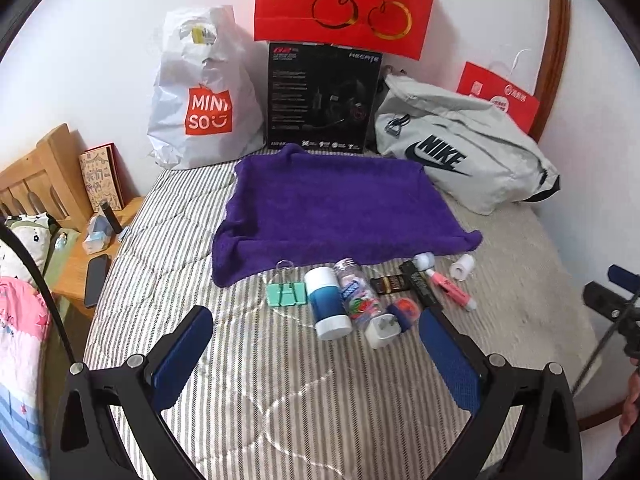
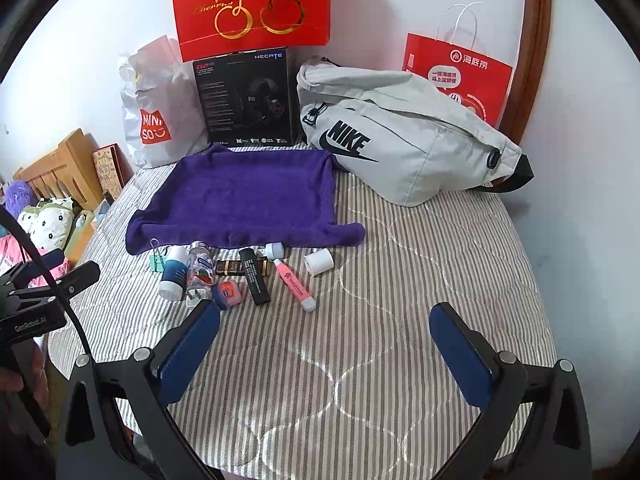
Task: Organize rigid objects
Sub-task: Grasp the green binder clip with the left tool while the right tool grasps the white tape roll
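Note:
A purple towel (image 1: 340, 208) (image 2: 248, 196) lies flat on the striped bed. Along its near edge sits a row of small items: a mint binder clip (image 1: 287, 293), a white and blue tube (image 1: 328, 305) (image 2: 175, 268), a clear bottle (image 1: 356, 294), a white plug (image 1: 383, 332), a round red tin (image 2: 227, 293), a black stick (image 2: 255, 277), a pink highlighter (image 2: 295, 285) and a small white roll (image 2: 319, 262). My left gripper (image 1: 318, 330) is open just in front of the tube and plug. My right gripper (image 2: 326, 322) is open, nearer than the items, nothing between its fingers.
Against the wall stand a white Miniso bag (image 1: 200, 96), a black headset box (image 1: 322, 100), a red gift bag (image 1: 344, 4), a grey Nike bag (image 2: 404, 136) and a red paper bag (image 2: 460, 76). A wooden bedside table (image 1: 76, 268) with a phone (image 1: 96, 280) is at left.

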